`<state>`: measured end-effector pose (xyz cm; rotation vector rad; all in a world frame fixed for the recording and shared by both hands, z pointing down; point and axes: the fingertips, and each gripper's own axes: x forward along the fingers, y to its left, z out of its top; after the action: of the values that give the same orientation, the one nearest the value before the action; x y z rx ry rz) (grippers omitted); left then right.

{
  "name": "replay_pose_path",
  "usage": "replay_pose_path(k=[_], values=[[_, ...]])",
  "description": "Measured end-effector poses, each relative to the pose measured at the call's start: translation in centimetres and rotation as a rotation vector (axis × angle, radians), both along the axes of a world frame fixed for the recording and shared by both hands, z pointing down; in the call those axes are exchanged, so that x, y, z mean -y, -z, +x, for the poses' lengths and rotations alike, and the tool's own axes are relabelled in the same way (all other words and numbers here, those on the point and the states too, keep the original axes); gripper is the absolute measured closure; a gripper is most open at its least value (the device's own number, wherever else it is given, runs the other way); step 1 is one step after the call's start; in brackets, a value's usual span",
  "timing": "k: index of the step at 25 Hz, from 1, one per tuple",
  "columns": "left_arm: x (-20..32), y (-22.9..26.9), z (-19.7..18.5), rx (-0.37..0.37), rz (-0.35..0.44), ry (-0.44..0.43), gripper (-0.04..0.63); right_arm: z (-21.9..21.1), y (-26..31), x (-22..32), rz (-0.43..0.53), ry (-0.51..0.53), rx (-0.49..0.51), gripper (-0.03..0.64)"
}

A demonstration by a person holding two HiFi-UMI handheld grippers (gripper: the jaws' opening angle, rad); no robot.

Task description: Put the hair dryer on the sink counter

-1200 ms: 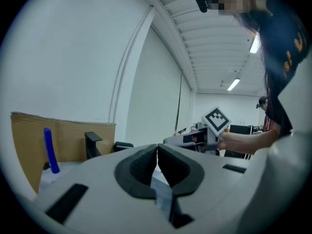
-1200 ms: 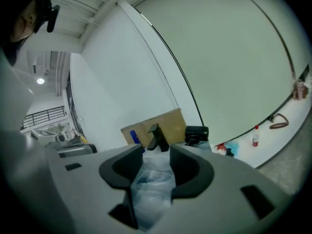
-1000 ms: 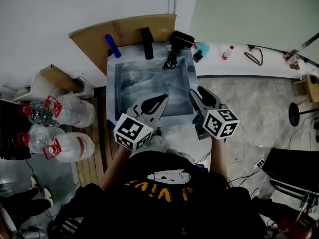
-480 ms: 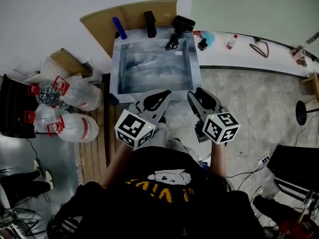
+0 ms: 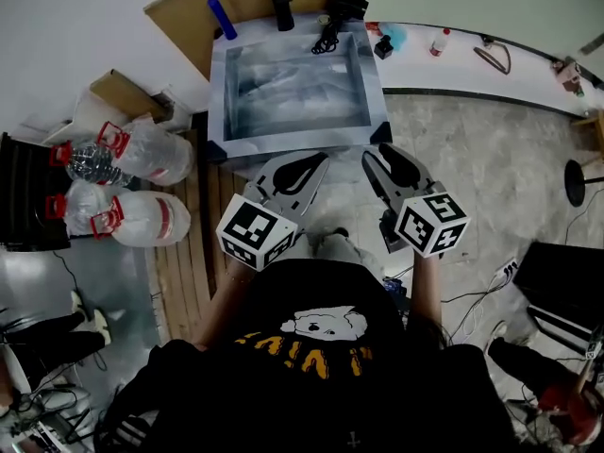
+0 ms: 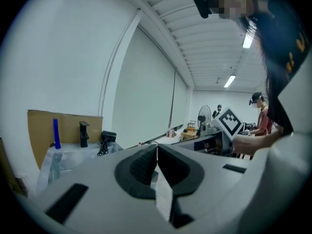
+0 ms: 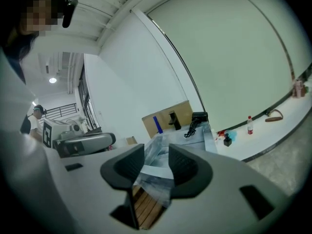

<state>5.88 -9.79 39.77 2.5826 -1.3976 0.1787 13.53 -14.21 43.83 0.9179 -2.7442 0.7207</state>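
Both hands are empty: left gripper pinched together, right gripper partly apart, jaws just narrowing. Hair dryer lies on the tabletop at the sink's back corner; placement looks done.

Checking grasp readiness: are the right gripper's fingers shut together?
No, the right gripper shows its fingers apart, nothing held between them.

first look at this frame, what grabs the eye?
The two grippers with marker cubes, held side by side before the person's chest: the left gripper shut and empty, the right gripper with jaws apart, just closing slightly, nothing between them. Ahead stands a silvery sink with a black corded device, likely the hair dryer, on its far right corner. Big water bottles lie on the floor at left.
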Motion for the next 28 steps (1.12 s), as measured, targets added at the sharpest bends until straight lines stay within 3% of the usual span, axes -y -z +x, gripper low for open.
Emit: replay_pose_path(k=[8, 19, 28], values=[[-3.8, -0.8, -2.1, -0.012, -0.006, -0.046, 0.586, -1.1, -0.8, -3.6, -0.001, -0.040, -0.039, 0.477], [-9.8, -0.2, -8.6, -0.010, 0.030, -0.062, 0.586, -7.6, 1.1, -9.1, 0.071, -0.069, -0.017, 0.571], [-12.8, 0.2, -10.5, -0.024, 0.053, -0.074, 0.586, -9.4, 1.5, -12.3, 0.072, -0.071, -0.013, 0.606]])
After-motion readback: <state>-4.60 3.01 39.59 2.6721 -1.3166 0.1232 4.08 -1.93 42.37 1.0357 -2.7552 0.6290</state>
